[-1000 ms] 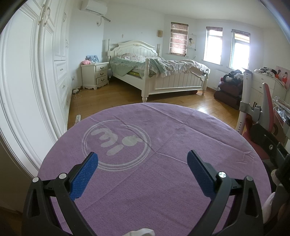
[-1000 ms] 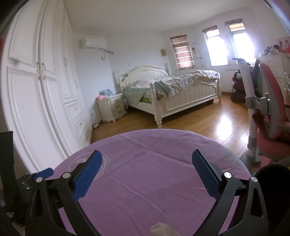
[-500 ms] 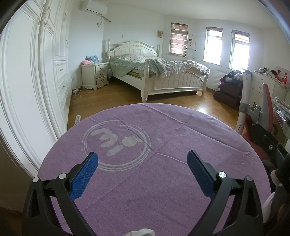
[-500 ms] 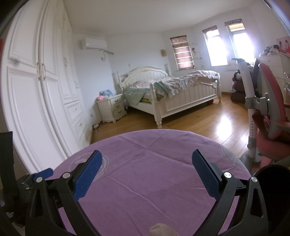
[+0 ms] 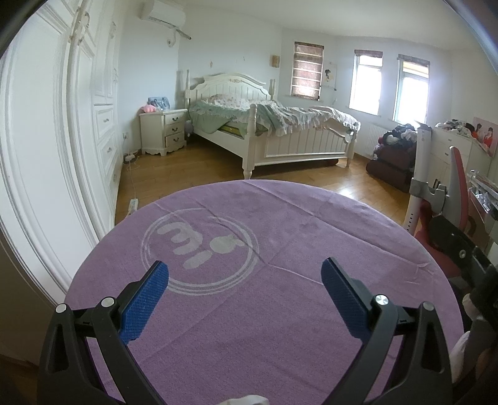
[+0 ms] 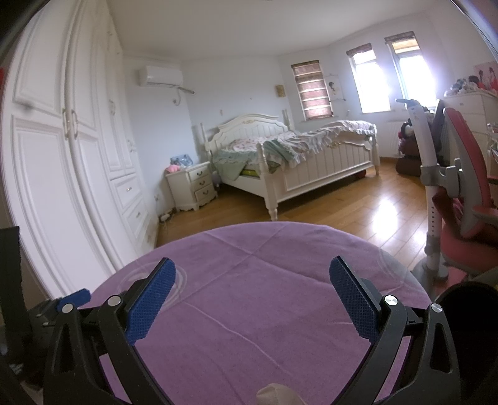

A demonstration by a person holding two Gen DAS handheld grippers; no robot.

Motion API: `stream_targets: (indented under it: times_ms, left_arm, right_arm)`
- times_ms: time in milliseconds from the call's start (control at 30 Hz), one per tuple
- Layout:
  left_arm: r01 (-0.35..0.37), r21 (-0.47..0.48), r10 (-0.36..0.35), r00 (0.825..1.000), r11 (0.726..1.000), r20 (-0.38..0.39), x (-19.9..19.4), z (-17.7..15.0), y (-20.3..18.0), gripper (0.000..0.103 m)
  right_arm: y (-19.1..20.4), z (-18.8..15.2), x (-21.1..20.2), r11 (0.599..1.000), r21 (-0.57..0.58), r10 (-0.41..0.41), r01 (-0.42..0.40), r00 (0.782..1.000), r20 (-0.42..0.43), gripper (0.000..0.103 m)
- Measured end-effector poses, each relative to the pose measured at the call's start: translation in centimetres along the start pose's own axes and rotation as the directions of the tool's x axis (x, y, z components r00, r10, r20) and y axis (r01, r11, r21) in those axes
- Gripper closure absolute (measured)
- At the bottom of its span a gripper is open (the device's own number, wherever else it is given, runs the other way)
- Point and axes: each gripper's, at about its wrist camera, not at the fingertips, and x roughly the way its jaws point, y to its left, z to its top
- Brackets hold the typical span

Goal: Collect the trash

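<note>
The left hand-held gripper [image 5: 245, 282] is spread wide with nothing between its blue pads [image 5: 144, 303], hovering over a round table [image 5: 311, 224] covered in a purple cloth. There's a pale ring logo [image 5: 200, 249] printed on the cloth, looks like "mi" plus a blobby shape, but I can't really read it properly. Right at the bottom edge a bit of white crumpled stuff [image 5: 249, 400] pokes in, cut off by the frame, so I can't say for sure it's the trash. Behind the table there's a white bed [image 5: 274, 137], a nightstand [image 5: 163, 132] and a wall AC unit [image 5: 162, 14]. Over on the right wrist view, the right hand-held gripper [image 6: 252, 278] is spread apart too and holds nothing, above the same purple table [image 6: 280, 249]. A beige wad [image 6: 275, 394] sits at the bottom edge between the gripper arms, also chopped off by the frame, hard to make out what it is. A dark round thing [image 6: 467, 311] at the far right is too shadowy to identify. A red chair [image 6: 467, 187] stands off to the right, partly out of shot.
</note>
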Motion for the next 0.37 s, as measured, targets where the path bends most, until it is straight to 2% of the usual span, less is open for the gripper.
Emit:
stream_targets:
  times_ms: [367]
  left_arm:
    - [-0.001, -0.007, 0.001, 1.0, 1.0, -0.01, 0.28, 0.47, 0.24, 0.005]
  right_arm:
    - [0.25, -0.07, 0.08, 1.0, 0.002, 0.0, 0.0, 1.0, -0.003, 0.005]
